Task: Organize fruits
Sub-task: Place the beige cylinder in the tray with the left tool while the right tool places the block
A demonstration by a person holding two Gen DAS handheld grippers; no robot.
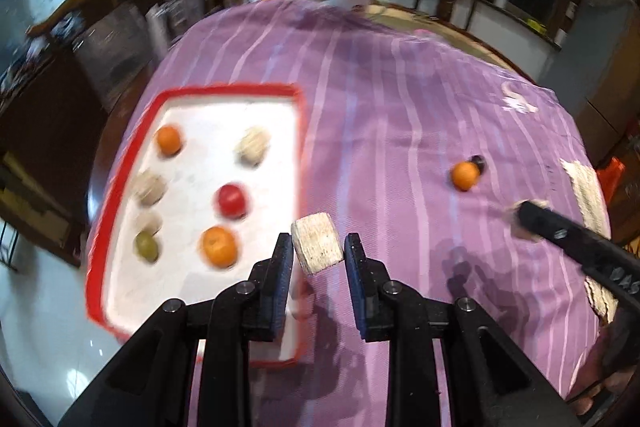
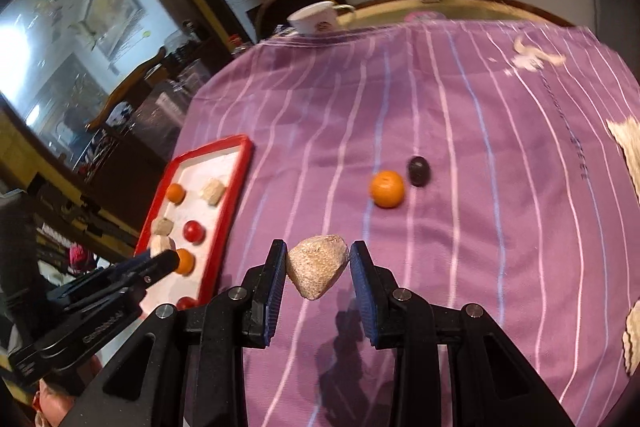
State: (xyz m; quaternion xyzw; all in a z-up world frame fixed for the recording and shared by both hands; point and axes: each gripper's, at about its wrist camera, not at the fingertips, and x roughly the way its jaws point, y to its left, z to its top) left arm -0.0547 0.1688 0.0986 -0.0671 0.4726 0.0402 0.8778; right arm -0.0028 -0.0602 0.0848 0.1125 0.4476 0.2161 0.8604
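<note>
The left gripper [image 1: 318, 247] clamps a pale, rough foam block [image 1: 317, 245] beside the red-rimmed white tray [image 1: 224, 90] holding fruit. The right gripper [image 2: 318, 265] clamps a beige netted lump [image 2: 317, 266], farther from the tray. A loose orange [image 2: 386, 188] and dark plum [image 2: 418, 171] lie touching on the purple striped cloth [image 2: 460, 131], well right of the tray.

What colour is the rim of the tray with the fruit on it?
Red; the tray has a white inside. Left wrist view shows it best.
</note>
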